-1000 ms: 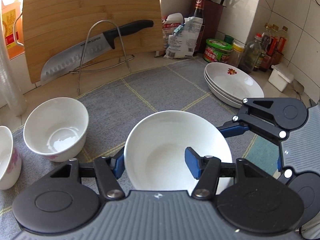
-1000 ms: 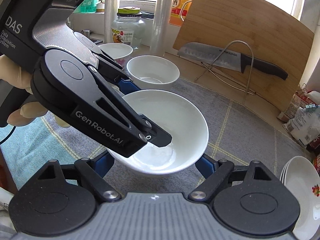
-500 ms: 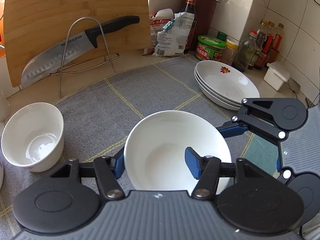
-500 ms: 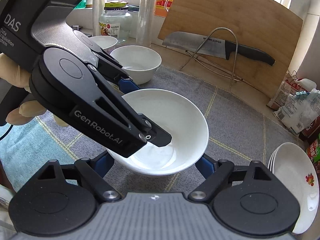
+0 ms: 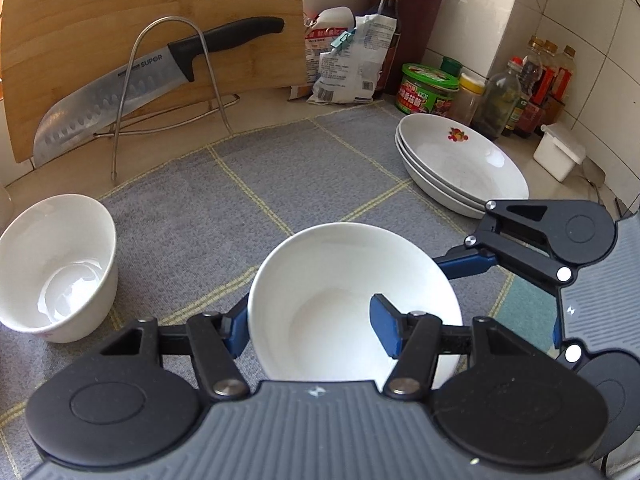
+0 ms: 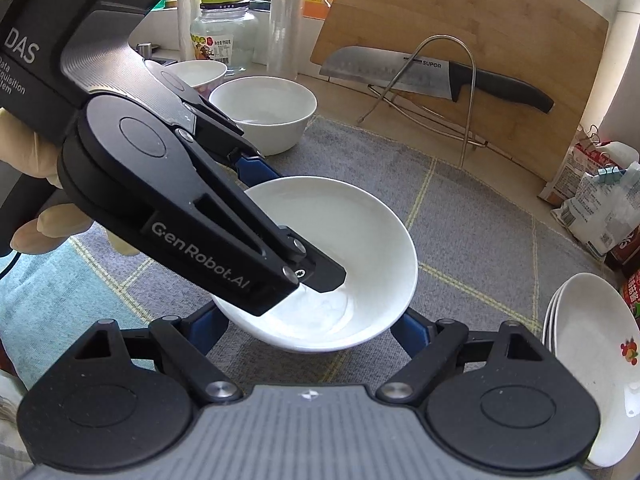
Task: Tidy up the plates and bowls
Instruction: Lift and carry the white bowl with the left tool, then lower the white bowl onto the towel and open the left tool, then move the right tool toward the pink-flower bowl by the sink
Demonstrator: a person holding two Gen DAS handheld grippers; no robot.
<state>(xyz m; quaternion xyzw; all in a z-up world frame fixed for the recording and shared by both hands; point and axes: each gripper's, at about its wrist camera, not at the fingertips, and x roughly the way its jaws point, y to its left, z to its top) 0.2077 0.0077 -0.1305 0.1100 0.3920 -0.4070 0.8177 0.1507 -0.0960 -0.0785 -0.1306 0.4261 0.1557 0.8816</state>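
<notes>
You have a plain white bowl [image 5: 320, 292] upright over the grey mat [image 5: 248, 184]. Another white bowl [image 5: 52, 268] sits upright at the left. Your stack of white plates [image 5: 460, 164], maybe three, lies at the right.

Beige counter [image 5: 260, 108] with a grey checked mat [image 5: 224, 200] over most of it. On the mat: a white bowl [image 5: 56, 268] and stacked plates [image 5: 460, 164]. Behind, off the mat: wire rack [image 5: 172, 92], cutting board [image 5: 120, 12], bags [image 5: 348, 64], green tub [image 5: 426, 90], bottles [image 5: 532, 84].
</notes>
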